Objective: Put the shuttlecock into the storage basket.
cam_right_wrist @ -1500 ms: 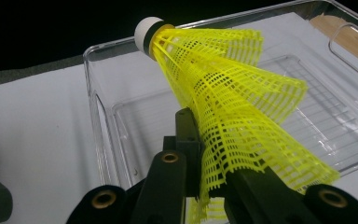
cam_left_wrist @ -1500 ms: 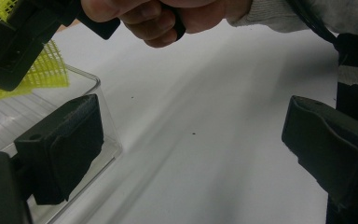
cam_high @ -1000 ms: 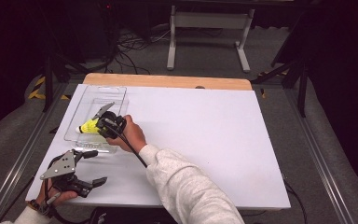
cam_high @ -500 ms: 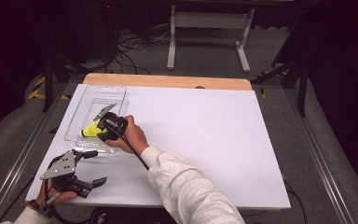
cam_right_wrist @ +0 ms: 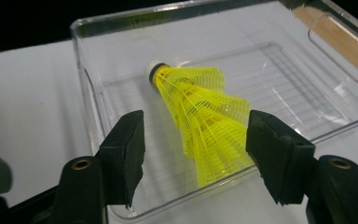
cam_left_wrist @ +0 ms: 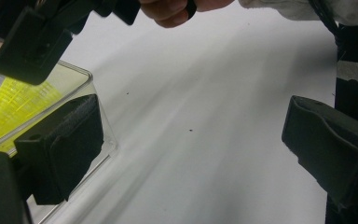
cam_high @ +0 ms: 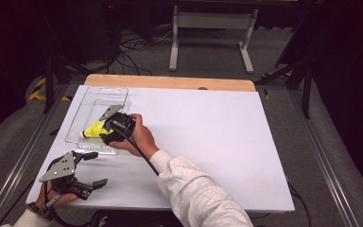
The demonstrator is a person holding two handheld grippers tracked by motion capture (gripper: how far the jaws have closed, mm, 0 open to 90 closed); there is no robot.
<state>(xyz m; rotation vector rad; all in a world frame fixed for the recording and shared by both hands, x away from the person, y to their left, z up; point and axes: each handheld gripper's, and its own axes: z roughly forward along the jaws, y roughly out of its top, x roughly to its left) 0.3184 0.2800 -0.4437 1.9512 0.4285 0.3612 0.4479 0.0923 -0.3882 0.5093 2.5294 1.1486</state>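
A yellow mesh plastic shuttlecock [cam_right_wrist: 200, 126] lies in a clear plastic tray [cam_right_wrist: 93, 28]; the right gripper [cam_right_wrist: 196, 140], jaws just opening, apparently clear of it.

A yellow mesh shuttlecock [cam_right_wrist: 200, 126] lies in a clear plastic tray [cam_high: 78, 123] at the white tabletop's [cam_high: 217, 137] far left.

1. The high view is looking forward and down from above the person's side, taking in the whole white table [cam_high: 217, 137].
2. The left gripper view is skimming low across the table, close to the clear tray [cam_left_wrist: 86, 77].
3. The right gripper view is looking down, close, into that tray [cam_right_wrist: 93, 28], which all views are sharing.
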